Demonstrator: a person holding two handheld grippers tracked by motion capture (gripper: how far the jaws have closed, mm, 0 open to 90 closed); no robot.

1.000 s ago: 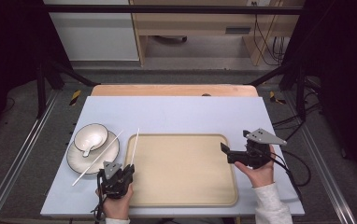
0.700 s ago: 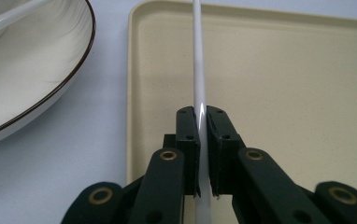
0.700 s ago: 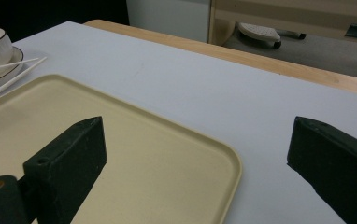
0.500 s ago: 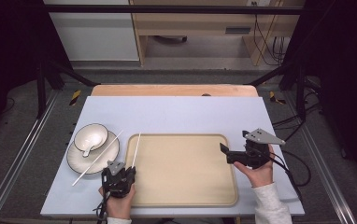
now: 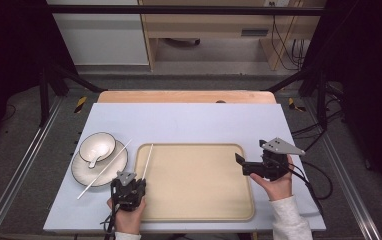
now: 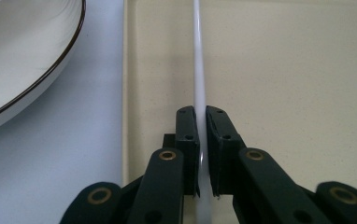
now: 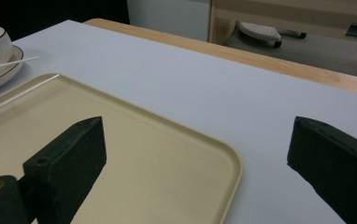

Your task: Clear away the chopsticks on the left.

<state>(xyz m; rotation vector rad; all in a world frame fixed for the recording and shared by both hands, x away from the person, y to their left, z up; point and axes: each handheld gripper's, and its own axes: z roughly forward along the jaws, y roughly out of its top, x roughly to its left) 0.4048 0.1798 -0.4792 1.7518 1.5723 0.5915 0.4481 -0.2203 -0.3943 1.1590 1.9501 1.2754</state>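
Note:
My left gripper (image 5: 134, 182) is shut on a thin white chopstick (image 5: 147, 160) at the near left edge of the beige tray (image 5: 194, 200). In the left gripper view the chopstick (image 6: 198, 56) runs straight ahead from between the pads of that gripper (image 6: 201, 116), lying over the tray (image 6: 284, 70) just inside its left rim. A second chopstick (image 5: 104, 169) rests slanted across the white plate (image 5: 81, 172). My right gripper (image 5: 242, 165) stands open over the tray's right rim with nothing between its jaws, as the right gripper view (image 7: 195, 135) confirms.
A white bowl (image 5: 97, 146) with a spoon in it sits on the plate, left of the tray. The light blue table top (image 5: 194, 122) stretches beyond the tray to a wooden strip (image 5: 186, 96) at the far edge. Dark frame posts stand at both sides.

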